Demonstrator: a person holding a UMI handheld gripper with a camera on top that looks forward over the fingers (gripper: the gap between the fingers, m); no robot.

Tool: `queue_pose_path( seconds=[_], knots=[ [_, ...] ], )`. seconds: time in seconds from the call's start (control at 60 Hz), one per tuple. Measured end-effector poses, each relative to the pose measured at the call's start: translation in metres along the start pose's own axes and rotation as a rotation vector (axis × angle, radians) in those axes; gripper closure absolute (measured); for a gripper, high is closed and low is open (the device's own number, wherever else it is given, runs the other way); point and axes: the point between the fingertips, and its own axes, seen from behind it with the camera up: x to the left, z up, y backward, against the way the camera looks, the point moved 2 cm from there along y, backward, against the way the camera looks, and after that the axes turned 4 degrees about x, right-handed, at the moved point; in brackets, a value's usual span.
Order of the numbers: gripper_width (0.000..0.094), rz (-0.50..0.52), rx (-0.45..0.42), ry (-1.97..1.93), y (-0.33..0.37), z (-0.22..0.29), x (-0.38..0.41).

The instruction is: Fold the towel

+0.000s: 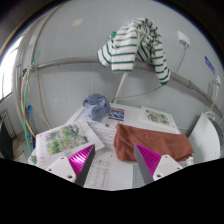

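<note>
A rust-brown towel [152, 143] lies crumpled on the white table [108, 165], just ahead of the right finger and reaching out to its right. My gripper [113, 160] is open and empty, held above the table. Its left finger [76, 160] is over a printed sheet, and its right finger [152, 158] overlaps the towel's near edge. Bare table shows between the fingers.
A bluish-grey cloth bundle [97, 106] sits at the table's far side. Printed papers [60, 140] cover the left and middle of the table. A green-and-white striped garment [137, 45] hangs on the wall beyond. A white chair back [207, 138] stands at the right.
</note>
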Motion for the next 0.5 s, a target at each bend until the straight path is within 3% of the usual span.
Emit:
queue_pose_path(
  seconds=[0.133,0.217,0.233,0.25,0.283,0.3,0.35,0.383,0.433,0.5],
  knots=[
    [0.0141,0.048,0.086,0.002,-0.066,-0.011,-0.021],
    [0.0212,0.064,0.143,0.03,-0.09,-0.028,-0.029],
    [0.0156,0.088,0.152,0.031,-0.09,-0.028,-0.024],
    [0.029,0.111,0.127,0.014,-0.092,-0.023,-0.022],
    [0.0374,0.13,0.128,-0.012,-0.095,-0.026,-0.022],
    [0.0315,0.127,0.124,-0.024,-0.096,-0.025,-0.025],
    [0.0564,0.092,0.115,-0.02,-0.097,-0.025,-0.036],
    [0.0613,0.083,0.099,-0.013,-0.098,-0.025,-0.037],
    [0.0851,0.04,0.103,-0.016,-0.1,-0.026,-0.048],
    [0.0889,0.038,0.101,-0.024,-0.102,-0.026,-0.048]
  ],
)
